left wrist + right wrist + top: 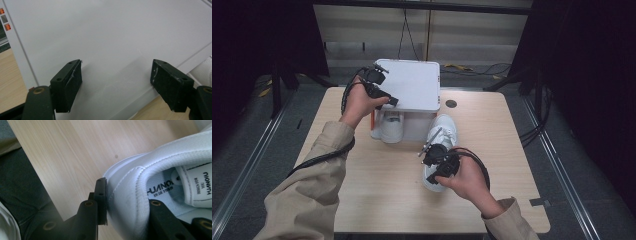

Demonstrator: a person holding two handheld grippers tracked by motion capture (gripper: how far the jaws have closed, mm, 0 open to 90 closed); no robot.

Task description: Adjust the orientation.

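A white shoe box (417, 125) stands at the back middle of the table, with its white lid (414, 82) on top. My left gripper (387, 86) is at the lid's left edge. It is open, and its jaws (116, 63) stand wide apart just above the lid's surface (107, 32). One white shoe (392, 129) sits at the box's front, partly under the lid. A second white shoe (443, 131) lies on the table to the right. My right gripper (432, 150) is shut on its heel (125, 185), one jaw outside and one inside the collar.
The wooden table (382, 195) has bare room at the front left and the right. A small dark round grommet (451, 103) lies in the tabletop right of the box. Metal rails and cables run along the floor on both sides.
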